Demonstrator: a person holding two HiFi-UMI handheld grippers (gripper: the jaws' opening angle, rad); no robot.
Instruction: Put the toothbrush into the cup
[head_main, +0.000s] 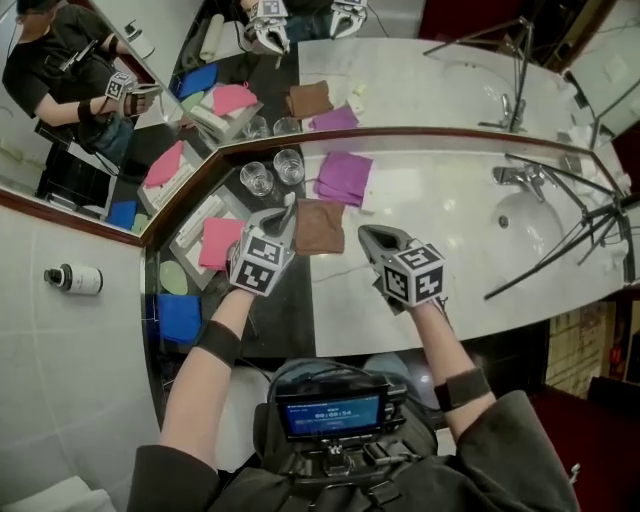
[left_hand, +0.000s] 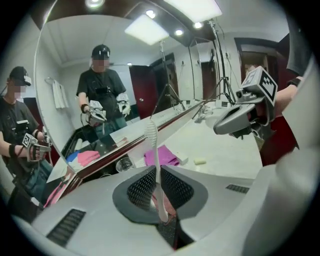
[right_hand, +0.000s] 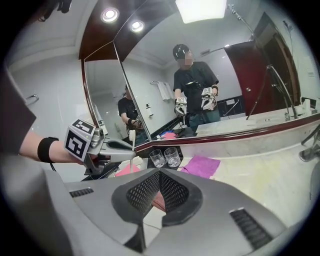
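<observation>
A white toothbrush (left_hand: 158, 170) stands upright between the pads of my left gripper (left_hand: 159, 175), which is shut on its handle, bristle head (left_hand: 151, 131) up. In the head view the left gripper (head_main: 278, 224) hovers over the dark counter strip with the toothbrush (head_main: 291, 206) pointing toward two clear glass cups (head_main: 257, 178) (head_main: 289, 165) by the mirror. The right gripper view shows both cups (right_hand: 157, 158) (right_hand: 172, 156) and the left gripper (right_hand: 107, 148) beside them. My right gripper (head_main: 370, 237) (right_hand: 159, 174) is shut and empty, just right of the left one.
A brown cloth (head_main: 320, 226) lies between the grippers, a purple cloth (head_main: 345, 178) behind it. A pink cloth (head_main: 220, 242) sits on a tray at left, a blue cloth (head_main: 180, 318) nearer. Right are the sink (head_main: 535, 222), faucet (head_main: 515, 176) and tripod legs (head_main: 575, 225).
</observation>
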